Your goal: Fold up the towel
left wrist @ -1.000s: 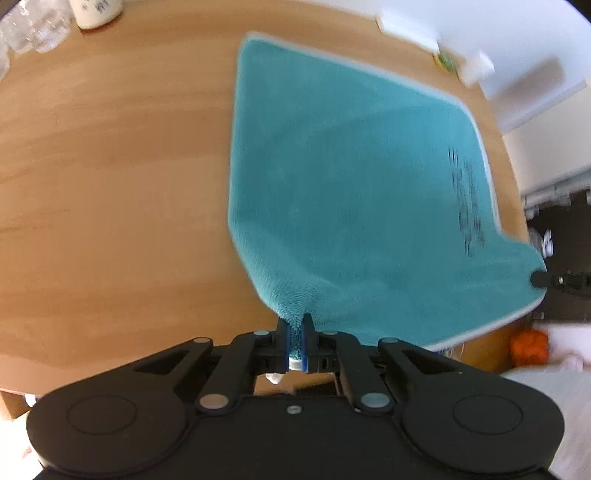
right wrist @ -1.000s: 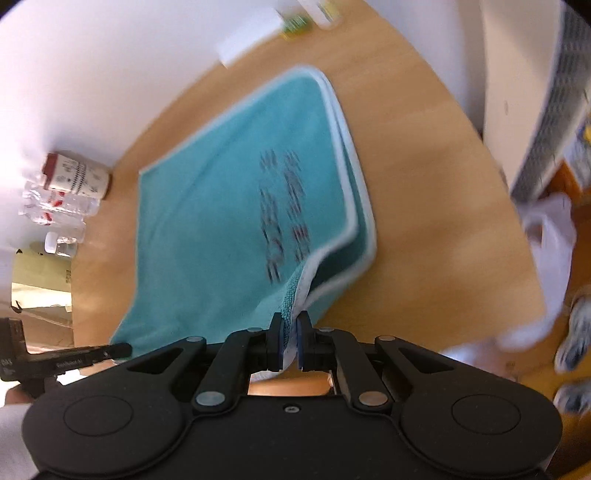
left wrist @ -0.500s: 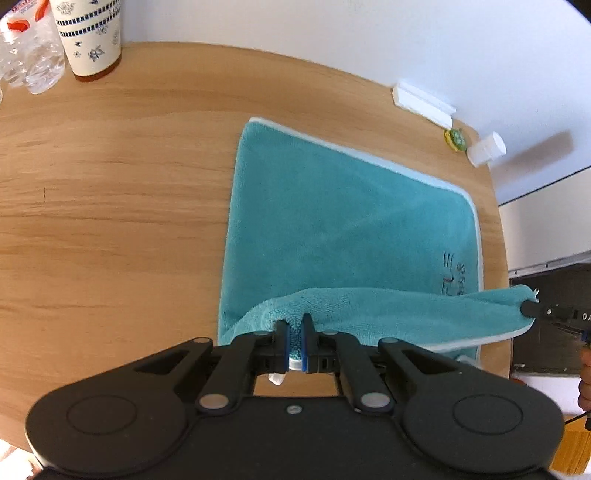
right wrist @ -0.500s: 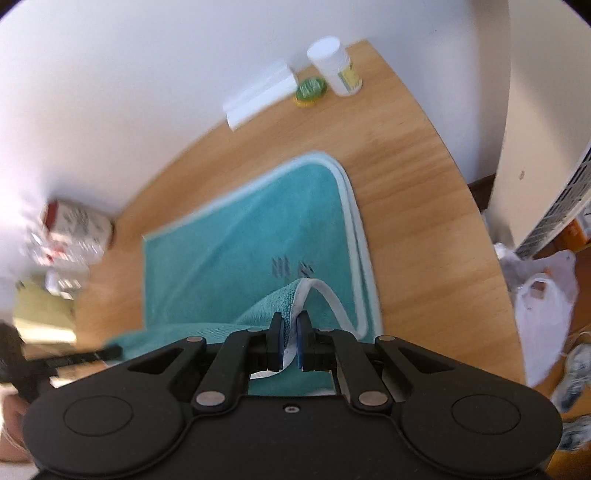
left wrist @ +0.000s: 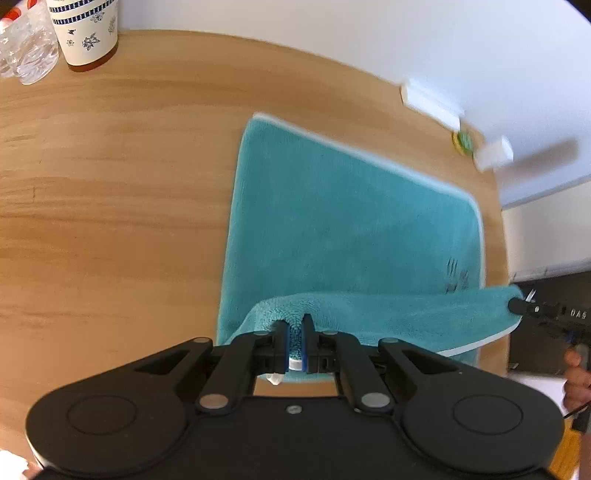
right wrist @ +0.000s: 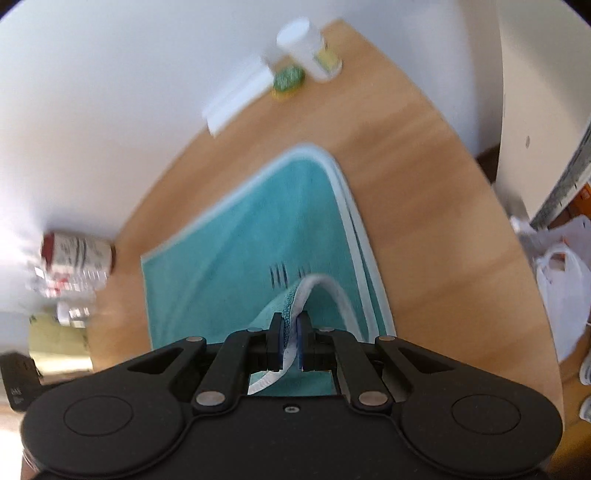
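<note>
On the wooden counter (left wrist: 110,221) a teal towel (left wrist: 332,221) with a white border lies flat, its near edge lifted and stretched between the two tools. The left tool (left wrist: 294,345) is closed tight on the left near corner, the teal pile bunched between its blue pads and a scrap of white showing below them. The right tool (right wrist: 290,341) is likewise clamped on the other near corner, the white hem (right wrist: 325,291) arching up out of its jaws; from the left wrist view that same tool's tip (left wrist: 517,305) is seen pinching the cloth at the far right, with part of a hand (left wrist: 576,373) behind it. Dark stitched marks (right wrist: 279,275) sit on the flat layer just beyond the raised edge. Along the towel's right side two white borders run one beside the other, so it appears to be already doubled.

Farther out, a long white box (left wrist: 432,101), a small green round thing (left wrist: 463,140) and a white bottle (right wrist: 308,48) stand close together by the wall, well apart from the towel. At the opposite far corner are a patterned paper cup (left wrist: 86,33) and crumpled clear plastic bottles (left wrist: 26,51). Nothing lies on the flat cloth between the raised edge and the far hem. Off the counter's right edge hangs a white plastic bag (right wrist: 565,284).

Both views are smeared with blur, so the bottle's label and the stitched marks cannot be read. Each tool's black body hides the counter's near edge and the towel's underside.
</note>
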Demonstrator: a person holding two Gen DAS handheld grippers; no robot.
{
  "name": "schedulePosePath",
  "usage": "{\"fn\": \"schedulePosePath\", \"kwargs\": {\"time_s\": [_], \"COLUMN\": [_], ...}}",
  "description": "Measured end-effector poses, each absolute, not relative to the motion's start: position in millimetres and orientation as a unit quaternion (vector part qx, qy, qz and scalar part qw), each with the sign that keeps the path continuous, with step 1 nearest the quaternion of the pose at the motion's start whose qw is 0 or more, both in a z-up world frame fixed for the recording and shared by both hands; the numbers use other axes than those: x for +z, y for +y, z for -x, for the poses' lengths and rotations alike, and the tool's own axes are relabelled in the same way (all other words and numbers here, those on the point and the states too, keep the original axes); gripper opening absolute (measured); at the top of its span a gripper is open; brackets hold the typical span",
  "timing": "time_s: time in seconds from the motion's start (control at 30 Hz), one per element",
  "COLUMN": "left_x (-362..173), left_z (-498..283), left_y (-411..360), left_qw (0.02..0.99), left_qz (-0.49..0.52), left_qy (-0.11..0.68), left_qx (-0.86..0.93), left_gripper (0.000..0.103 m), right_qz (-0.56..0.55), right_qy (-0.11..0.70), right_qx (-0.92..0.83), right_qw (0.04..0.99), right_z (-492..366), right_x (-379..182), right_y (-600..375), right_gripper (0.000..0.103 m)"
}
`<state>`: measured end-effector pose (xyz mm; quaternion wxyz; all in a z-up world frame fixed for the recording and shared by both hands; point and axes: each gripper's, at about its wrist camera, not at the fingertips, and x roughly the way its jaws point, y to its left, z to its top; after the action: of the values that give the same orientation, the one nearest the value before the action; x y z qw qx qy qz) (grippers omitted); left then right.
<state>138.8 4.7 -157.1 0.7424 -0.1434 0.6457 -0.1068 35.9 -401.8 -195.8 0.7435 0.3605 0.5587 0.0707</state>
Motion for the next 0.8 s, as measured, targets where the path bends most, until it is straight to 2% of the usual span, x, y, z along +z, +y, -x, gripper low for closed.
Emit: {"fn": "schedulePosePath", "kwargs": {"time_s": [0.37,0.63,0.7,0.8], "left_x": [-176,-188,-191,-197], "left_z": [-200,-226,-227,-228], "left_y": [10,10,10,13], "left_qw": [0.735,0.737,0.739,0.745], "left_qz": [0.229,0.246,0.251,0.250], "left_qy": [0.634,0.627,0.624,0.618], "left_qx": [-0.075,-0.054,-0.049,-0.030], "left_gripper": [0.005,0.005,0.006,0.019], "right_qz": [-0.403,-0.403,-0.394,-0.357], "right_qy": [0.523,0.518,0.518,0.527], "right_qx": [0.043,0.014,0.001,-0.025], "right_qw": [0.750,0.754,0.759,0.771], "right_z": [-106,-126,-128,-131], "right_x": [-218,-229,-230,-233], "right_y": [-406,-403,-401,-395], "right_gripper": [0.007,0.007,0.010,0.023]}}
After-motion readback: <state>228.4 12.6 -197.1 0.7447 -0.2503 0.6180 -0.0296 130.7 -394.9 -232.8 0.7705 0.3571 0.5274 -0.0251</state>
